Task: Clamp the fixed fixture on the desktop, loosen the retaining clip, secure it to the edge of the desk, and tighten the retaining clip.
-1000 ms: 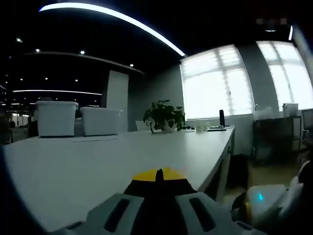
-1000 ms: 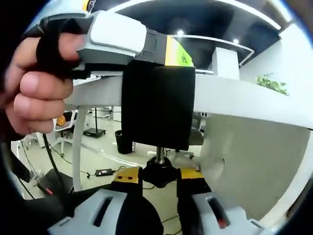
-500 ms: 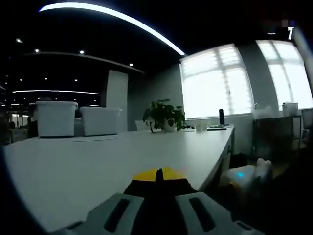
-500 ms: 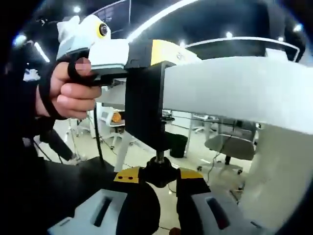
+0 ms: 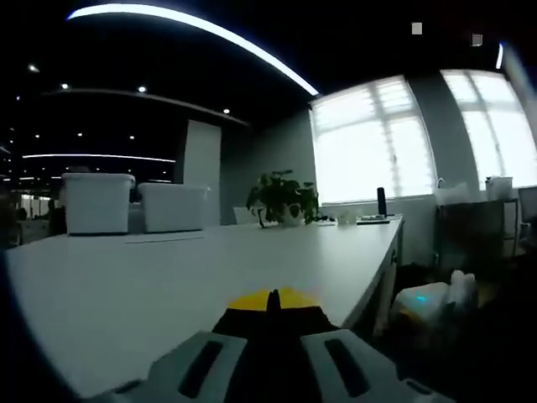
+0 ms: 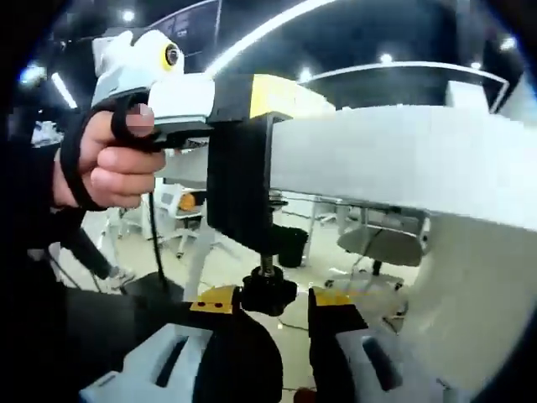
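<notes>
My left hand-held gripper [image 6: 252,96] is clamped on the top of the black fixture [image 6: 239,189], which hangs over the edge of the white surface [image 6: 394,159]. My right hand-held gripper [image 6: 268,304] has its jaws closed on the screw knob [image 6: 268,291] beneath. I judge this the tightening step; next I should turn the knob until the screw bites under the surface
</notes>
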A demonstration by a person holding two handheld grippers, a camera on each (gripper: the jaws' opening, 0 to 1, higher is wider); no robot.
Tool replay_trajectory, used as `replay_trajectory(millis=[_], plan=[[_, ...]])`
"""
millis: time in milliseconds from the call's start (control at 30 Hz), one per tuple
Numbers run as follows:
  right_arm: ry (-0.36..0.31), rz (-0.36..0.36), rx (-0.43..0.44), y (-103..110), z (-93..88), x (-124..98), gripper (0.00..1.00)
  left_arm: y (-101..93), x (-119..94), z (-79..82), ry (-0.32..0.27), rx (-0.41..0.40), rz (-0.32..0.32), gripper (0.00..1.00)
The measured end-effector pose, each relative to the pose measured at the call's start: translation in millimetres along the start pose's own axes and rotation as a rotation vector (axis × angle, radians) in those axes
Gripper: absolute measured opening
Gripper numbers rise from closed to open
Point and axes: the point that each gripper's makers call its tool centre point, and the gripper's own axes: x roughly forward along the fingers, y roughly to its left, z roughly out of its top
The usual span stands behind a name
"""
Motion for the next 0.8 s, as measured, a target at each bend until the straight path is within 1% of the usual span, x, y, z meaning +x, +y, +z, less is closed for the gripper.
replay_trajectory(millis=[67,100,133,167,233,267,300,367,400,433,467,533,567,633,667,733,767,800], plan=[[-0.021,-0.151,0.047,-4.2,3.7,-11.9,0.36,0.2,-0.3,0.0,-0.003,-0.002,0.001,0.01],[-0.026,-0.189,0.075,-1.6,4.1,-13.7,0.36,0.2,-0.5,0.1,-0.004,-0.003,0.002,0.01],[-0.019,-0.217,0.072,1.9,3.4,-12.7,0.37,0.2,-0.9,0.2,-0.007,-0.003,0.003,0.01],[0.009,-0.252,0.079,6.8,-1.9,-9.6,0.37,0.4,-1.3,0.3,-0.012,-0.004,0.004,0.01],[0.030,-0.268,0.072,16.0,-7.5,-1.2,0.37,0.7,-1.9,0.7,-0.021,-0.006,0.009,0.01],[0.048,-0.293,0.045,14.4,-9.9,-1.2,0.37,0.9,-2.4,0.9,-0.025,-0.006,0.017,0.01],[0.046,-0.329,0.025,11.8,-8.9,-1.5,0.37,1.3,-2.6,1.1,-0.029,-0.007,0.026,0.01],[0.033,-0.372,0.057,7.0,-7.1,-3.5,0.37,2.4,-2.7,1.3,-0.030,-0.007,0.038,0.01],[0.027,-0.387,0.052,2.5,-5.4,-4.9,0.37,2.7,-3.0,1.3,-0.032,-0.006,0.041,0.01],[0.019,-0.388,0.041,1.6,-3.0,-4.7,0.34,2.9,-3.1,1.4,-0.033,-0.006,0.043,0.01],[0.013,-0.374,0.023,2.3,0.4,-2.5,0.28,3.1,-3.1,1.3,-0.031,-0.006,0.044,0.01],[0.014,-0.377,0.015,3.3,2.5,0.1,0.26,3.2,-3.0,1.3,-0.028,-0.005,0.041,0.01],[0.016,-0.364,0.013,6.4,2.6,2.5,0.23,3.3,-3.0,1.4,-0.027,-0.004,0.041,0.01],[0.025,-0.377,0.022,7.1,2.3,3.3,0.21,3.0,-2.7,1.1,-0.020,0.000,0.037,0.01],[0.035,-0.360,0.035,6.3,1.2,3.6,0.21,2.8,-2.5,1.0,-0.015,0.000,0.035,0.01],[0.042,-0.270,0.008,7.7,0.9,5.5,0.21,3.5,-1.9,1.0,-0.011,0.003,0.032,0.01],[0.037,-0.213,0.000,10.3,1.0,5.5,0.21,3.5,-1.7,1.0,-0.012,0.002,0.031,0.01],[0.029,-0.128,0.000,11.8,1.3,4.3,0.21,3.4,-1.5,1.1,-0.012,0.001,0.030,0.01]])
